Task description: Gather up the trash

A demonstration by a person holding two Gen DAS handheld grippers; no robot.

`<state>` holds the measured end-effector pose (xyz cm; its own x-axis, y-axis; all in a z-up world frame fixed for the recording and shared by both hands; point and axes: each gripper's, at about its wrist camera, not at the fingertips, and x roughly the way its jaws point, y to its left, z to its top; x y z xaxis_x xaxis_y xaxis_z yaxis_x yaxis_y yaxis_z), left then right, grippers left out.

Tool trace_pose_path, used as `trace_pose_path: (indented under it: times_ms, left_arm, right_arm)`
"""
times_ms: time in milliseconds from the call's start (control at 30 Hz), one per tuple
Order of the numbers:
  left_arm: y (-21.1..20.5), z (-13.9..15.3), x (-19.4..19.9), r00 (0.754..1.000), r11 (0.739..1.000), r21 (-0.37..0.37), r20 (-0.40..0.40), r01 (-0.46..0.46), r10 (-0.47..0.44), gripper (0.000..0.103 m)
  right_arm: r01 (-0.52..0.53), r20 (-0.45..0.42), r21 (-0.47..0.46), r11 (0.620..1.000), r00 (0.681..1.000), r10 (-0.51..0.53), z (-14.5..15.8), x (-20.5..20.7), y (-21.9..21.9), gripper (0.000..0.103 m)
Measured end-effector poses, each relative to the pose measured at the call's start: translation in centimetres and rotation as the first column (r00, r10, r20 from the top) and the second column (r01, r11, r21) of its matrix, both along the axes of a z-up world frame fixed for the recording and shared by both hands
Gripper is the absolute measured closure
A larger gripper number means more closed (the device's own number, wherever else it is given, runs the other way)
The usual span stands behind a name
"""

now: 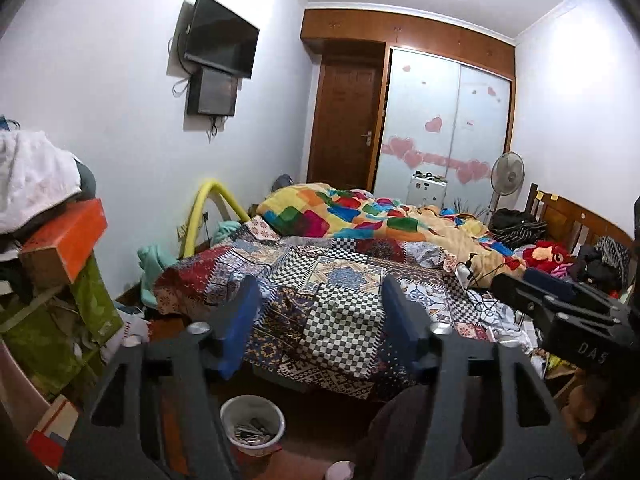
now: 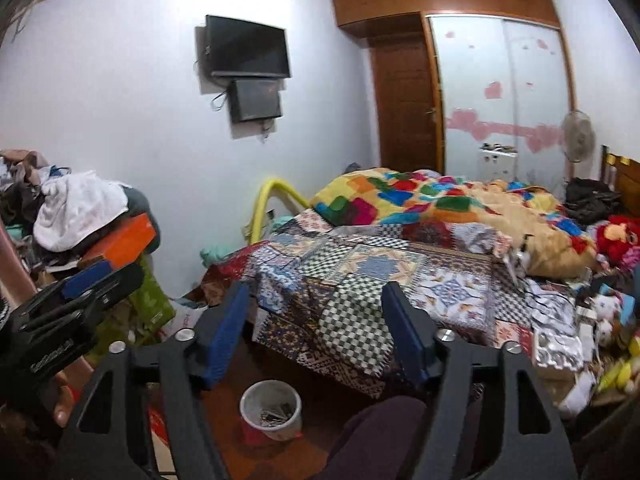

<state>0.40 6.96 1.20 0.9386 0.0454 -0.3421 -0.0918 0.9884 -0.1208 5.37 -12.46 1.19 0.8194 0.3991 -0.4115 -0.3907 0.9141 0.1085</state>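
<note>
A white trash bucket [image 1: 253, 424] with some scraps inside stands on the floor at the foot of the bed; it also shows in the right wrist view [image 2: 271, 409]. My left gripper [image 1: 318, 292] is open and empty, held above the bucket and facing the bed. My right gripper [image 2: 314, 300] is open and empty too, at the same height. Each gripper shows in the other's view: the right one [image 1: 560, 308] at the right, the left one [image 2: 80, 292] at the left. Loose litter and packaging [image 2: 560, 344] lies on the bed's right side.
A bed with a patchwork cover [image 1: 340, 280] and a colourful blanket [image 1: 360, 212] fills the middle. A pile of boxes and clothes [image 1: 52, 240] stands at the left. A wooden door [image 1: 344, 120], wardrobe [image 1: 440, 120] and fan [image 1: 507, 172] are at the back. A TV [image 1: 220, 36] hangs on the wall.
</note>
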Motion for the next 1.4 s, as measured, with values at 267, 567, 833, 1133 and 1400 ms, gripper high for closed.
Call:
trace_pose_path:
  times_ms: [267,567,833,1133,1400]
  left_arm:
    - [-0.5,-0.4,-2.3,1.000,1.000,0.000,0.024,-0.012,0.012,0.005]
    - [-1.0,-0.4,-2.9,0.999,1.000,0.013,0.040,0.004,-0.005,0.005]
    - [-1.3,-0.4,-3.0,0.999,1.000,0.018,0.038,0.010,-0.011,0.005]
    - [-1.2,-0.4,-3.0,0.999,1.000,0.010,0.031,0.008,-0.008,0.005]
    - [-0.9,-0.5,-3.0,1.000,1.000,0.007,0.028,0.007,-0.007,0.005]
  right_arm:
    - [0.155,0.073,0.014,0.988,0.985,-0.155,0.8,-2.0,-1.5,0.000]
    - [0.154,0.076,-0.009,0.988,0.985,-0.153,0.2,-2.9,-1.4,0.000]
    - [0.149,0.069,-0.017,0.989,0.987,-0.147,0.1,-3.3,-1.8,0.000]
    - [0.147,0.068,-0.021,0.989,0.987,-0.145,0.2,-3.5,-1.7,0.000]
    - [0.142,0.063,-0.025,0.990,0.988,-0.140,0.0,-3.4,-2.2,0.000]
